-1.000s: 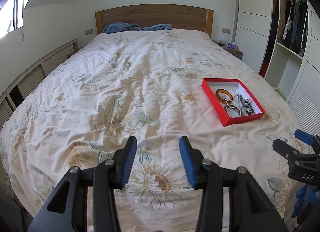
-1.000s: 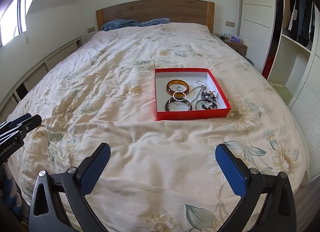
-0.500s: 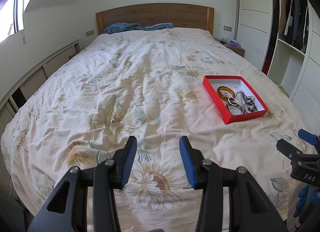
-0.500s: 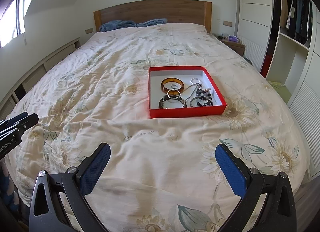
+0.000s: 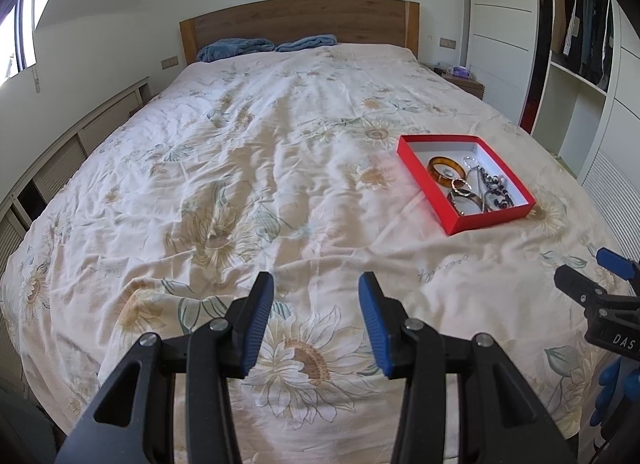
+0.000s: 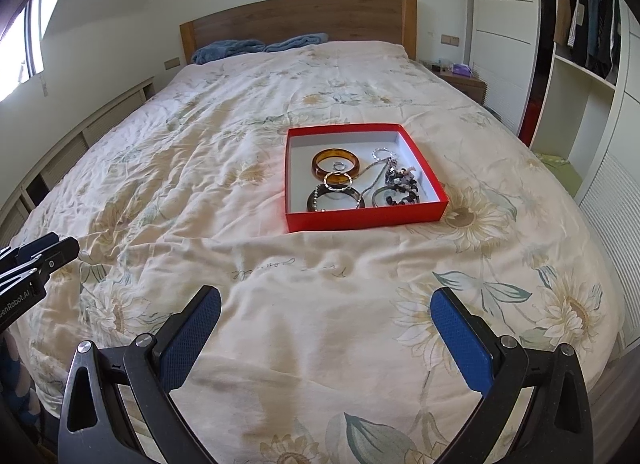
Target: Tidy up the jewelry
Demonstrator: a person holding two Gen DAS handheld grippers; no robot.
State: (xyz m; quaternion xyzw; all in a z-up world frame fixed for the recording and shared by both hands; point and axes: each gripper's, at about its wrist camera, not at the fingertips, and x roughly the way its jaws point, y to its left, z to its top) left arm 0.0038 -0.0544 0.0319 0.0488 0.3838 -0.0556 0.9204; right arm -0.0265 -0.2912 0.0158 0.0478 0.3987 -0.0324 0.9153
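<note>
A red box [image 6: 362,219] with a white inside lies on the bed; it also shows in the left wrist view [image 5: 416,170]. In it lie an amber bangle [image 6: 335,155], a small ring [image 6: 339,164], a thin gold bangle [image 6: 338,180], a dark bangle [image 6: 335,200], a silver chain [image 6: 376,168] and dark beads [image 6: 400,188]. My left gripper [image 5: 316,320] is open and empty, low over the near quilt, left of the box. My right gripper [image 6: 326,328] is wide open and empty, in front of the box.
The flowered quilt [image 5: 240,184] covers the whole bed. Blue towels [image 5: 236,49] lie by the wooden headboard [image 5: 300,20]. A nightstand [image 6: 460,80] and an open wardrobe [image 6: 580,44] stand to the right. Low cabinets [image 5: 60,160] run along the left wall.
Both grippers have drawn back a little and swung; the box now sits farther left in the right wrist view. The jaws have not changed.
</note>
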